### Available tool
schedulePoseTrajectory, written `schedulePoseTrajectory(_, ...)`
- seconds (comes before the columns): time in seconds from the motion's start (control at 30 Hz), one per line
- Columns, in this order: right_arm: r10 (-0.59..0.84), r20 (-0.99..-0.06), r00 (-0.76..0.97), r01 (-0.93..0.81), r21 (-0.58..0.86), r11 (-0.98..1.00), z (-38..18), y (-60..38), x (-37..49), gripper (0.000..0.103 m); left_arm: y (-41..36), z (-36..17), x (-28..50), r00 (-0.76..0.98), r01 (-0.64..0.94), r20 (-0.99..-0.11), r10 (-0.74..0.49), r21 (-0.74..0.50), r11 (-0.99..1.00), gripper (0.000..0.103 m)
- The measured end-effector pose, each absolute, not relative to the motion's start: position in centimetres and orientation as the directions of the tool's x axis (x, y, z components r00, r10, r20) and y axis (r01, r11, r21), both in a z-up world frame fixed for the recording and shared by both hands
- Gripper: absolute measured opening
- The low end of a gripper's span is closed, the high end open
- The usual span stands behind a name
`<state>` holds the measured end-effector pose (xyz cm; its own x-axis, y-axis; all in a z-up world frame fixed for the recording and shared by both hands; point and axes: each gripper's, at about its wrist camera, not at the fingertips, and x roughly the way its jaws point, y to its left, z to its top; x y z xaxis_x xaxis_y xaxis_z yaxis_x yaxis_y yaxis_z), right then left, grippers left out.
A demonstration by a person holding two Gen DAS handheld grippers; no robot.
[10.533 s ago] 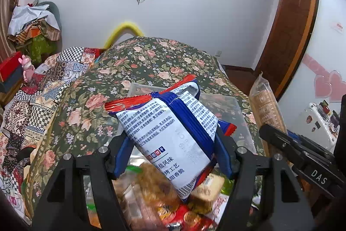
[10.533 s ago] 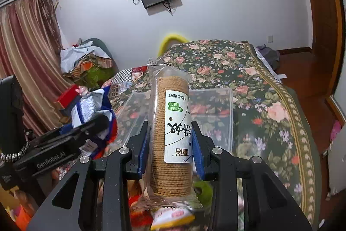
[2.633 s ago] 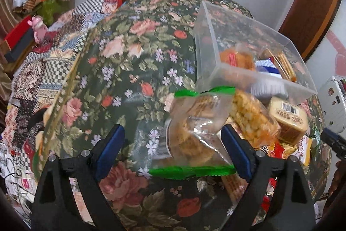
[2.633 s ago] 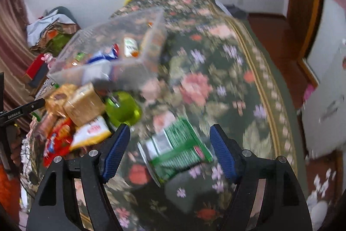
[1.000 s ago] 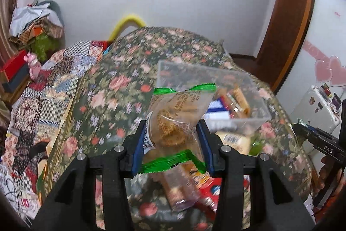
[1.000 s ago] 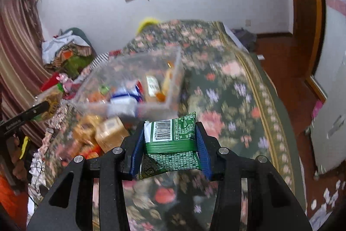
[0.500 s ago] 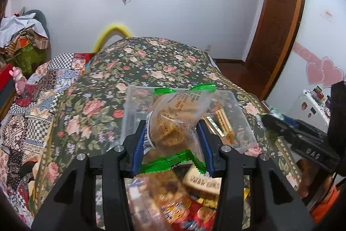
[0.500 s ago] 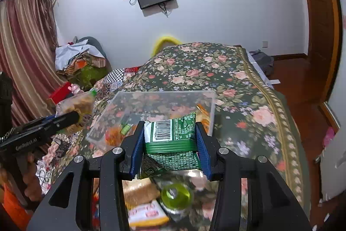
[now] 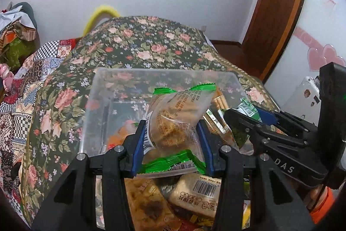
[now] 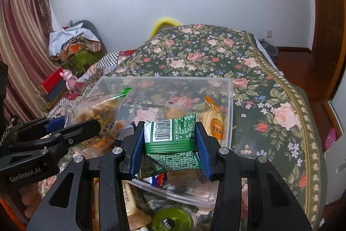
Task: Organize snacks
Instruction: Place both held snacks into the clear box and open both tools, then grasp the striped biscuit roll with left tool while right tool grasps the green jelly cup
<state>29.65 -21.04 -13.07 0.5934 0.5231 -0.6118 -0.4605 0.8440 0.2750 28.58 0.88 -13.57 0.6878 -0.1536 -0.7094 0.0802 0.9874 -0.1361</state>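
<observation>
My left gripper (image 9: 172, 133) is shut on a clear biscuit bag with green edges (image 9: 175, 116) and holds it over the near edge of the clear plastic bin (image 9: 164, 74). My right gripper (image 10: 169, 142) is shut on a green snack packet (image 10: 170, 133) and holds it over the same bin (image 10: 229, 96), next to the left gripper (image 10: 71, 127). The bin holds several snacks, among them an orange-wrapped cake (image 10: 213, 122). In the left wrist view the right gripper (image 9: 244, 114) comes in from the right.
Loose snacks lie in front of the bin: a tan packet with a barcode (image 9: 194, 194), a brown bar (image 9: 149, 205) and a green round lid (image 10: 173, 220). The floral cloth (image 10: 270, 90) covers the table. A clothes pile (image 10: 73, 44) sits at far left.
Both grippers have moved forward with their snacks and now hang over the bin, closer to each other. At 2.6 s ago both were open around these snacks on the table.
</observation>
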Motion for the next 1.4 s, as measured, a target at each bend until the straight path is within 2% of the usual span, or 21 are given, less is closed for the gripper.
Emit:
schedulePoseTrajectory(0.27,0.5,-0.65,0.572,-0.441,0.27,0.856,-13.7,-21.3,30.1,0.046,0.4,-13.9,28.7,0.678,0.096,-0.719,-0.152,-0.118,0.988,0.048)
schedulePoseTrajectory(0.47,0.514,-0.641,0.57,-0.441,0.289,0.85,-12.8,-22.3,29.3,0.053,0.9,-12.1,26.8,0.705,0.093,-0.695,-0.145,-0.112,0.989,0.049)
schedulePoseTrajectory(0.6,0.511,-0.613,0.602,-0.446,0.273,0.852,-11.3,-22.9,28.2,0.063,1.7,-10.8,25.1,0.725,0.085,-0.677,-0.127,-0.096,0.992,0.059)
schedulePoseTrajectory(0.83,0.524,-0.576,0.627,-0.463,0.265,0.846,-9.4,-24.3,26.0,0.066,4.1,-10.1,22.0,0.727,0.049,-0.681,-0.089,-0.077,0.996,0.068)
schedulePoseTrajectory(1.13,0.515,-0.613,0.6,-0.464,0.259,0.848,-10.8,-25.0,24.0,0.068,6.8,-13.4,19.3,0.662,-0.014,-0.748,-0.055,-0.086,0.996,0.068)
schedulePoseTrajectory(1.4,0.502,-0.678,0.536,-0.445,0.278,0.851,-14.2,-25.3,23.1,0.068,7.0,-17.7,18.1,0.576,-0.016,-0.81,-0.112,-0.148,0.989,0.068)
